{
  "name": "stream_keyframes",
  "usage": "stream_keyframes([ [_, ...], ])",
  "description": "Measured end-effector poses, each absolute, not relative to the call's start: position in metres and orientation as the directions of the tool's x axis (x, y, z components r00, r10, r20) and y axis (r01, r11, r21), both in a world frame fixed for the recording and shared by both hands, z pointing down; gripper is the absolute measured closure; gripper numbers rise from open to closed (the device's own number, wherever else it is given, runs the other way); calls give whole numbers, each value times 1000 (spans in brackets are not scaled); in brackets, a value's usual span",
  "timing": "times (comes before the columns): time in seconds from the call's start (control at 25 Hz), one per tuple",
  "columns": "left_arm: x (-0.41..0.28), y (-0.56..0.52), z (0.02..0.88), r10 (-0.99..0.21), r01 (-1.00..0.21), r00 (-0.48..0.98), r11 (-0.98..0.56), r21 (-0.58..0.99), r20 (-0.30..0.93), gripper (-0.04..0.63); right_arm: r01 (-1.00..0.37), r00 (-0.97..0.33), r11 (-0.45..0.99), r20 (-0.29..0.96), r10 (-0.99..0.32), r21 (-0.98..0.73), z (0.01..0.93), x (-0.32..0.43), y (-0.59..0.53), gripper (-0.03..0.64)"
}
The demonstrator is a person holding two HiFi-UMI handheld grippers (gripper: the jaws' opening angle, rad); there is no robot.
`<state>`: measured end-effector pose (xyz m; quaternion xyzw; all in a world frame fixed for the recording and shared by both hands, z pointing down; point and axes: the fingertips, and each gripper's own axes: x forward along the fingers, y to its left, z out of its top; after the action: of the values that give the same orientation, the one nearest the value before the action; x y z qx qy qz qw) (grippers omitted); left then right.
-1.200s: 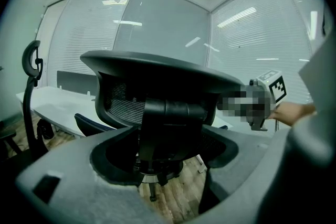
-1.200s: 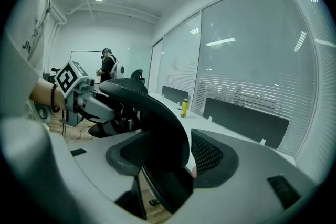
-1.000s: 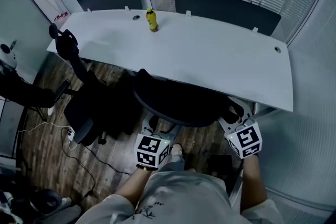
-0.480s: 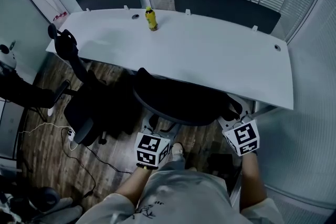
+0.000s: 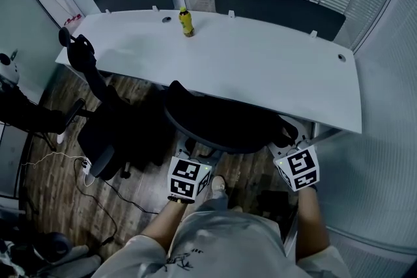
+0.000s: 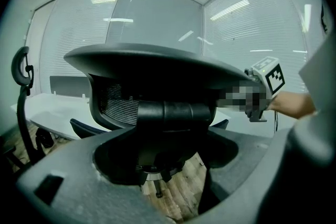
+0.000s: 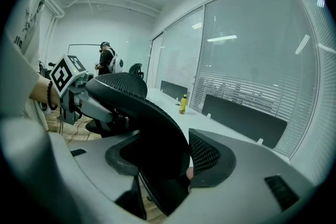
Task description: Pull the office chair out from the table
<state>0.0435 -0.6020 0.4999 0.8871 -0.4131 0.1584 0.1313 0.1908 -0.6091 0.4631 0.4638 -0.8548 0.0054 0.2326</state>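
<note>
At the near edge of the counter (image 5: 260, 68), the left tongs (image 6: 167, 113) sit low behind the office chair (image 5: 221, 124), their jaws either side of the dark bar of its back support and, as far as I can judge, closed on it. The right tongs (image 7: 170, 161) clamp the curved right rim of the mesh back, which runs squarely between the two pads. Holding the back at both ends like this looks meant to let the chair roll straight toward the person instead of swivelling. The chair itself is not out yet: its back stands just on the near side of the counter edge and the seat is tucked underneath. Close on its left stands a second chair (image 5: 104, 133), with a headrest and angled away, near enough that the bases might catch if the pull drifts that way. A white power strip (image 5: 85, 166) and its cable trail over the wooden floor (image 5: 52, 192) further to the near left. The person's own shoe (image 5: 219, 187) stands right behind the chair, so they would need to step back. A glass wall (image 5: 384, 140) hems in the right side. On the counter a yellow bottle (image 5: 186, 23) stands toward the far left, well apart from the chair, with dark panels (image 5: 277, 10) along the far edge.
</note>
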Motion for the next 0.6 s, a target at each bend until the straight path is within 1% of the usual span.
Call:
stream_keyframes([
  [0.36, 57, -585, 506, -684, -768, 609, -635, 83, 401, 267, -800, -438, 558, 421, -794, 221, 465, 203, -593, 410],
  [0.6, 53, -570, 505, -690, -772, 607, -629, 88, 395, 267, -794, -453, 571, 425, -784, 207, 465, 199, -579, 410],
])
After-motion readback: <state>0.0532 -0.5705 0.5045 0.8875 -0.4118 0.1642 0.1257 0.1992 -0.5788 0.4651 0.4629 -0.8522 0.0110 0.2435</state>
